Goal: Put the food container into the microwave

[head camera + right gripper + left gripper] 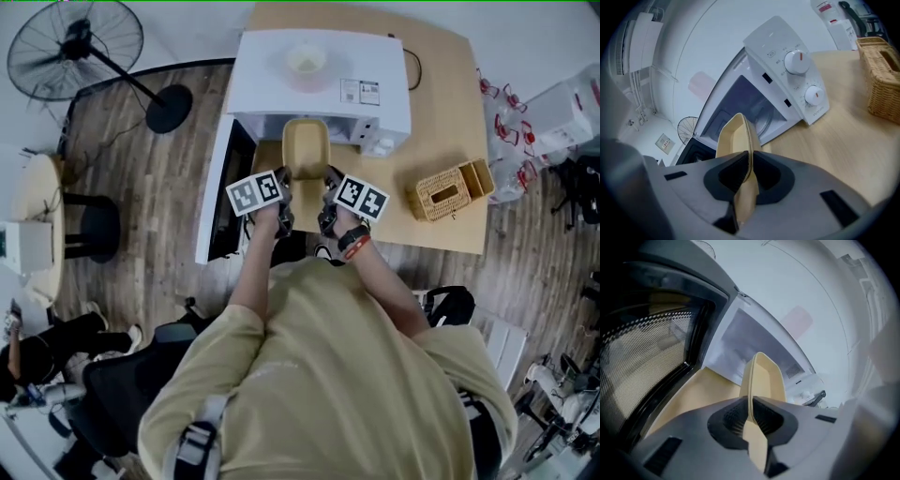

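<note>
A beige rectangular food container (306,148) hangs level in front of the white microwave (319,84), its far end at the oven mouth. My left gripper (284,187) is shut on the container's left rim (751,394). My right gripper (328,187) is shut on its right rim (747,154). The container (765,376) looks empty and points at the open cavity (740,105). The microwave door (223,192) stands swung open to the left, its mesh window (642,357) close by my left gripper.
A wicker box (448,192) sits on the wooden table (450,103) right of the microwave. A round bowl (306,61) rests on the microwave's top. Control knobs (797,62) face the right gripper. A floor fan (80,47) stands at the far left.
</note>
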{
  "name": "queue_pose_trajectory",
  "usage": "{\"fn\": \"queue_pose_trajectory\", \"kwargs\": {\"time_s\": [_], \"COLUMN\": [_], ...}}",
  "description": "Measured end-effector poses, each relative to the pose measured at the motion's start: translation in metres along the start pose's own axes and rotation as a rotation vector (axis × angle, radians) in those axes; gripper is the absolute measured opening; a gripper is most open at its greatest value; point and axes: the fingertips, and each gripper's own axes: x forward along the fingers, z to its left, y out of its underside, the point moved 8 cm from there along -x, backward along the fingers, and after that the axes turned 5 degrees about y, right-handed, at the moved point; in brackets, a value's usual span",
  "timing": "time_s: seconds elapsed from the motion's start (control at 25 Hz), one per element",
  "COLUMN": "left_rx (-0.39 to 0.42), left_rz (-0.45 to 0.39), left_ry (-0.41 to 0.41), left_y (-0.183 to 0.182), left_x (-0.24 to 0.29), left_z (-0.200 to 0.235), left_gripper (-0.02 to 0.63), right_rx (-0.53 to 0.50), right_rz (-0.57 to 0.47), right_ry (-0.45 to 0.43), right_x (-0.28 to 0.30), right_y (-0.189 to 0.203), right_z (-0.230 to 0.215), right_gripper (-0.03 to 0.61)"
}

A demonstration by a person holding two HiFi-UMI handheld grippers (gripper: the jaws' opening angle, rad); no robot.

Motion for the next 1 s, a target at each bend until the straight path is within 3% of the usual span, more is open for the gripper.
{"fn": "queue_pose_trajectory", "kwargs": {"time_s": [0.32, 0.68, 1.0], "left_rx": [0.015, 0.057, 0.102], "left_rz": [-0.008, -0.146, -0.173], "left_ry": [0.014, 0.121, 0.130], "left_y": [-0.038, -0.060, -0.077], "left_x": [0.035, 0.063, 0.084], "left_z": [0.008, 0.007, 0.012], "left_gripper": [0.046, 0.048, 0.048], "right_rx": [-0.009, 0.034, 0.003], "right_rz": [-0.030, -0.158, -0.178], "right_ry": [0.046, 0.035, 0.036], "right_x": [0.036, 0.060, 0.083], "right_y": [-0.028, -0.053, -0.068], "right_z": [0.008, 0.004, 0.004], "right_gripper": [0.054, 0.054, 0.054]}}
